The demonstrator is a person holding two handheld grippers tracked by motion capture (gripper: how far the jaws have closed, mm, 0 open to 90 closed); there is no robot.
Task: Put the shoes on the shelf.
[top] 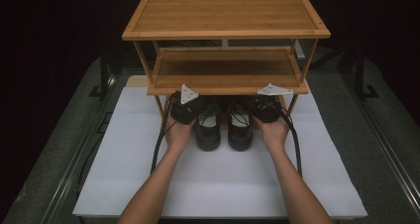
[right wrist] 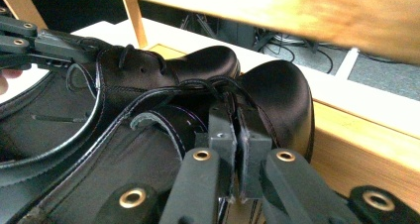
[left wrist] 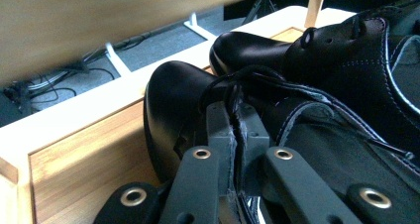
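We had a black shoe in each gripper. The left gripper [top: 189,106] had its jaws clenched on the upper edge of the left shoe [top: 208,126], near the laces, as the left gripper view showed it [left wrist: 233,135]. The right gripper [top: 262,106] was clamped the same way on the right shoe [top: 240,127], its jaws pinching leather by the lacing [right wrist: 237,135].

Both shoes sat side by side, just about touching, at the front of the rack [top: 225,16]. Their toes were tucked under the rack's middle shelf [top: 225,68] and their heels stuck out toward us over the white surface [top: 223,179]. From the gripper views the toes seemed to rest on or over the low wooden bottom board [left wrist: 84,159], though we could not tell whether the soles were fully down.

Each shoe's long axis ran straight into the rack, away from us, and each gripper held its shoe from the outer side. So we judged that the coming move turned on that line: pushing forward along the shoe's length would seat the pair deeper under the shelf, each hand serving its own shoe.
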